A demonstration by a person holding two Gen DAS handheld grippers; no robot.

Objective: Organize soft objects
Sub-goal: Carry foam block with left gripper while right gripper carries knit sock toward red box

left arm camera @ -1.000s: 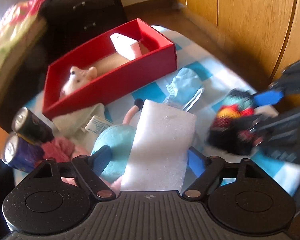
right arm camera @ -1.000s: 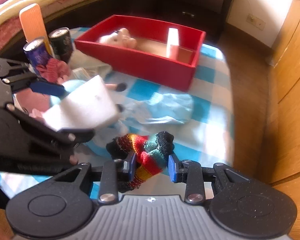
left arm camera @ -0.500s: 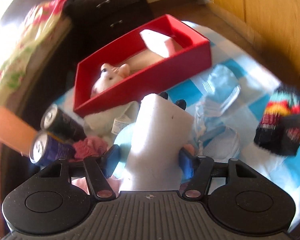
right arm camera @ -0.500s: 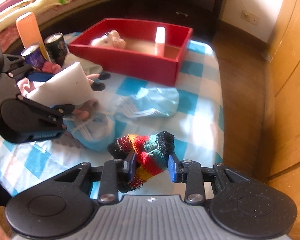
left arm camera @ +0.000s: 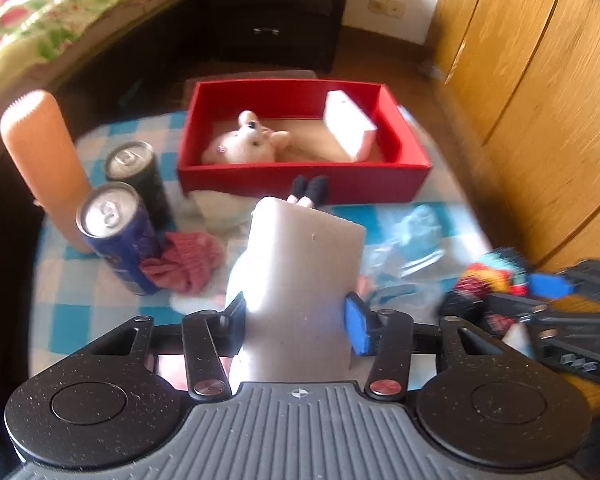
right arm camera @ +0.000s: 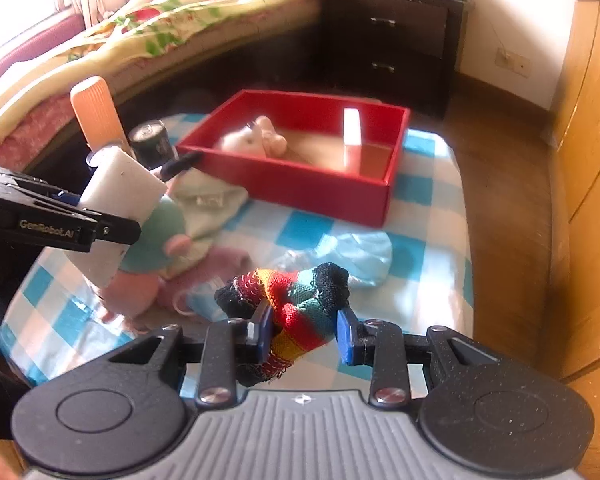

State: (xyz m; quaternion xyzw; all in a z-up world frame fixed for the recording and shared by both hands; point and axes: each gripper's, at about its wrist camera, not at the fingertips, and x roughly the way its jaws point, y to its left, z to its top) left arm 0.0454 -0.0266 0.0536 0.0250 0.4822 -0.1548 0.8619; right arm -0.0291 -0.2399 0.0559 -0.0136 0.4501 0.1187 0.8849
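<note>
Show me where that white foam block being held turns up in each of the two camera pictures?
Left wrist view: the white foam block stands at centre bottom, between the left gripper's closing jaws, which press on it.
Right wrist view: the same block is at the left edge, clamped in that gripper.
Shared landmark: the red box, beyond the block in both views.

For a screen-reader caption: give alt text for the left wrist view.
The left gripper, closing, holds a white foam block between its fingers, above a blue-checked cloth. Beyond sits a red box holding a white plush and another foam block.
</note>
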